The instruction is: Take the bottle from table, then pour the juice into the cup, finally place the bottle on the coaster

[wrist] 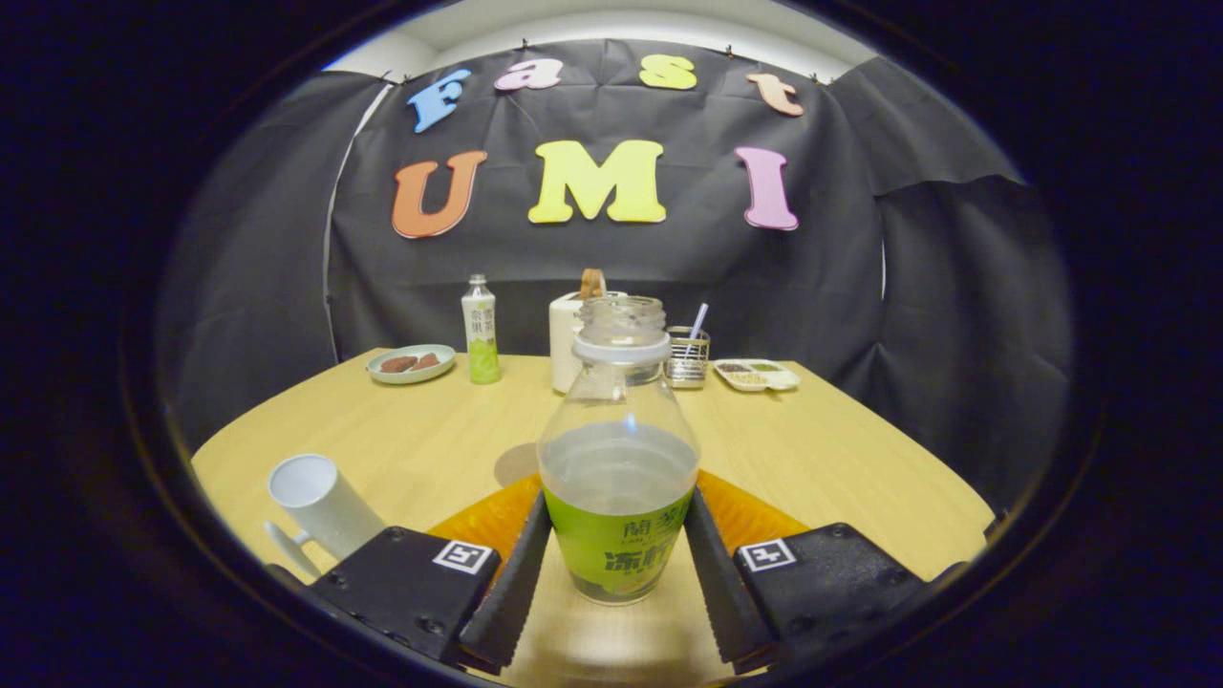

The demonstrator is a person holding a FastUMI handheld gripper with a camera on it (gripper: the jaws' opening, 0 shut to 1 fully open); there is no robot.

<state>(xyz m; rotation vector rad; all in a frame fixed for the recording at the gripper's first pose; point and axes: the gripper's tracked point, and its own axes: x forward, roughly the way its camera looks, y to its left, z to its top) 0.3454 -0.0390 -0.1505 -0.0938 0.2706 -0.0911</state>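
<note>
The gripper (618,564) pinches the bottle (618,449) at its label, both fingers pressed on its sides. The bottle stands upright between them, uncapped and partly full. The orange coaster (497,521) lies directly behind and beneath it, largely hidden; whether the base touches it cannot be told. The cup (323,506) sits near left, its contents out of sight.

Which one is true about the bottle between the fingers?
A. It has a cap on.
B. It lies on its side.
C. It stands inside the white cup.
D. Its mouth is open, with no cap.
D: the bottle, upright between the fingers of the hand-held gripper, shows an open uncapped mouth; the white cup stands apart.
</note>
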